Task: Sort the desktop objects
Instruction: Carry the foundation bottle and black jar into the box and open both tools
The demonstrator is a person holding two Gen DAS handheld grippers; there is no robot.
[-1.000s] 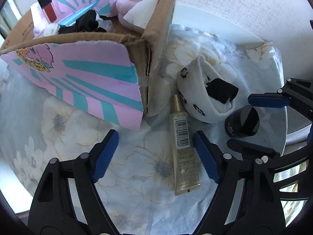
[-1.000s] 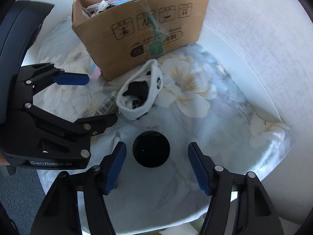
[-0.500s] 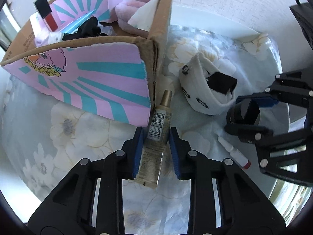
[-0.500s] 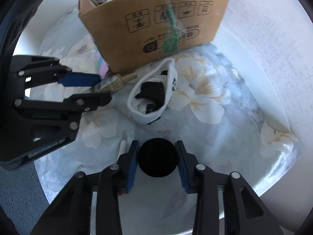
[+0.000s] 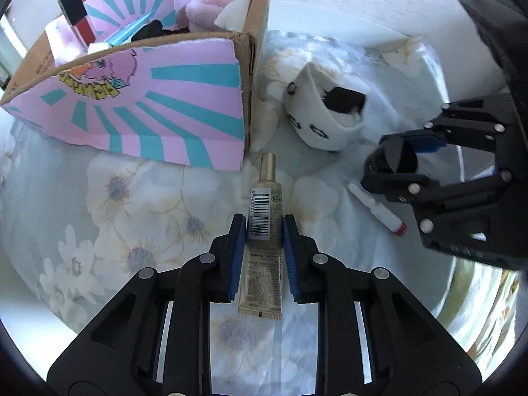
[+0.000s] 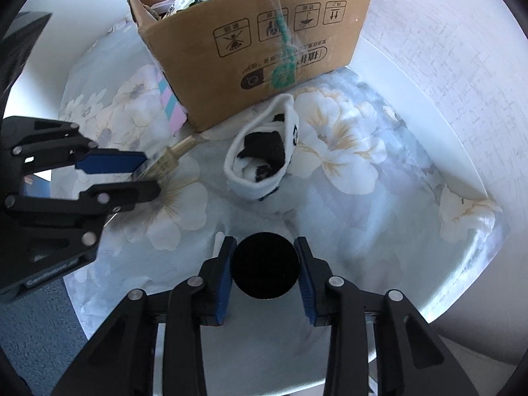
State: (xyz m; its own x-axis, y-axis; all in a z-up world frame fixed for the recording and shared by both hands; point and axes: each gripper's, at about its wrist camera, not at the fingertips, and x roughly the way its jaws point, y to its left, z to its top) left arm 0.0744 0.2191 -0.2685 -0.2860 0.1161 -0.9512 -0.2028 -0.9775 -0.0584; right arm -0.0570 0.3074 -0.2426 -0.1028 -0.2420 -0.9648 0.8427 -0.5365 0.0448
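A round white desk [image 6: 439, 105] under a pale flowered cloth [image 5: 138, 204] carries everything here, with a textured white wall behind it. Near the middle of the cloth, the left tool [image 5: 264, 227] is closing on a gold tube [image 5: 265, 231]; its blue pads press the tube's sides just below the barcode label, and the capped end points toward the far side. To the right, the right tool [image 6: 265, 264] is clamped on a round black jar [image 6: 265, 265], one blue pad against each side. Between the two tools a thin white vial with a red tip [image 5: 379, 209] lies flat on the cloth, just beside the jar. Farther off, a rolled white sock with black patches [image 5: 325, 112] rests on the cloth between the tube's cap and the right tool. On the far left stands an open cardboard box [image 6: 257, 43], its inner flaps printed in pink and teal, already holding a red lip gloss [image 5: 77, 16], something pink and fluffy [image 5: 204, 8] and other small items. The sock lies close to the box's near corner.
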